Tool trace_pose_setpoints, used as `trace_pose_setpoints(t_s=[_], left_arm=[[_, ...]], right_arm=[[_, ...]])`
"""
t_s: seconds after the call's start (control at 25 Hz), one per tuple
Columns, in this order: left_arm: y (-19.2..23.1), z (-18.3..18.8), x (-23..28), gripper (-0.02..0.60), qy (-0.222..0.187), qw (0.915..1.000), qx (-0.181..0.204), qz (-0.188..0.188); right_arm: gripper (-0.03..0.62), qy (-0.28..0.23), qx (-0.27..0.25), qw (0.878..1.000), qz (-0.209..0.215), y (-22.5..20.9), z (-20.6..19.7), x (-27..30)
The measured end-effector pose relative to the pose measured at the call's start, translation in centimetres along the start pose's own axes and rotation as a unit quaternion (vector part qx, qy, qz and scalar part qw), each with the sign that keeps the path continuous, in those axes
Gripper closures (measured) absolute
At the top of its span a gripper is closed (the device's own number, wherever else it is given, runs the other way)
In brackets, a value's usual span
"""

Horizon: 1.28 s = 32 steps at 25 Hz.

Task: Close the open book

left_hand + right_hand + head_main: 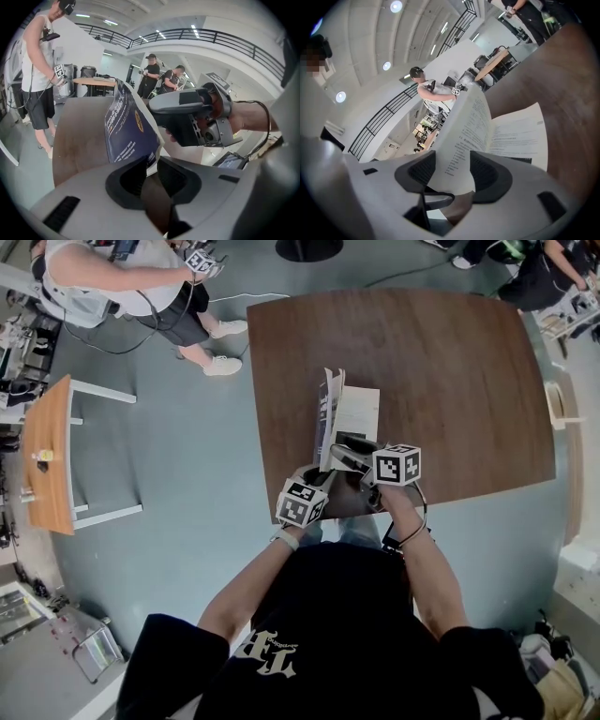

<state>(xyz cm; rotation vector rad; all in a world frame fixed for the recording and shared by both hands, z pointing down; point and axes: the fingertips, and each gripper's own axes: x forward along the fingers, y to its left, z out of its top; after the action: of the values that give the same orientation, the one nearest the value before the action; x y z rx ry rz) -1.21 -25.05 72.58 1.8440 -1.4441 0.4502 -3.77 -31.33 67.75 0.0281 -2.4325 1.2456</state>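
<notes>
The open book (pixel 358 413) lies near the front edge of the brown table (pixel 450 381). Its left half (pixel 328 413) stands raised, almost upright, over the flat right page. In the left gripper view the blue cover (pixel 129 129) rises just past my left gripper (pixel 150 176); its lower edge is at the left jaw, the jaws stand apart, and nothing is pinched. My right gripper (pixel 453 171) has its jaws wide apart, and the raised printed page (pixel 468 136) stands face-on in the gap. From the head view, both grippers, left (pixel 323 481) and right (pixel 345 456), sit at the book's near end.
A person (pixel 141 287) with a gripper stands on the floor beyond the table's far left corner. A small wooden side table (pixel 47 456) stands at the left. More people (pixel 544 277) are at the upper right. The table's front edge runs just under my hands.
</notes>
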Motion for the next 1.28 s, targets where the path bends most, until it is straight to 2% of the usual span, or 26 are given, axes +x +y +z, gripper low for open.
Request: trace_pose_setpoints(t_s=[0.16, 0.4, 0.76, 0.88, 1.08, 1.28], left_arm=[[-1.1, -0.3, 1.1, 0.525, 0.020, 0.9997, 0.014, -0.005], [-2.3, -0.7, 2.9, 0.517, 0.045, 0.9984, 0.031, -0.015], [-3.3, -2.4, 6.3, 0.517, 0.088, 0.9946, 0.037, -0.039], [-3.2, -3.0, 7.0, 0.517, 0.103, 0.9931, 0.033, -0.045], [-2.7, -3.7, 7.8, 0.517, 0.118, 0.9914, 0.015, -0.055], [-2.5, -4.2, 8.4, 0.517, 0.125, 0.9903, -0.002, -0.061]], right_arm=[[0.391, 0.004, 0.027, 0.999, 0.026, -0.2, -0.6, -1.6], [0.391, -0.003, 0.066, 0.997, 0.036, -2.1, -1.6, -3.9], [0.391, 0.012, 0.099, 0.995, -0.004, -5.8, -4.0, -6.1], [0.391, 0.022, 0.108, 0.993, -0.029, -7.1, -4.8, -6.2], [0.391, 0.029, 0.115, 0.988, -0.101, -9.6, -5.6, -6.9], [0.391, 0.019, 0.065, 0.984, -0.165, -11.0, -4.5, -8.0]])
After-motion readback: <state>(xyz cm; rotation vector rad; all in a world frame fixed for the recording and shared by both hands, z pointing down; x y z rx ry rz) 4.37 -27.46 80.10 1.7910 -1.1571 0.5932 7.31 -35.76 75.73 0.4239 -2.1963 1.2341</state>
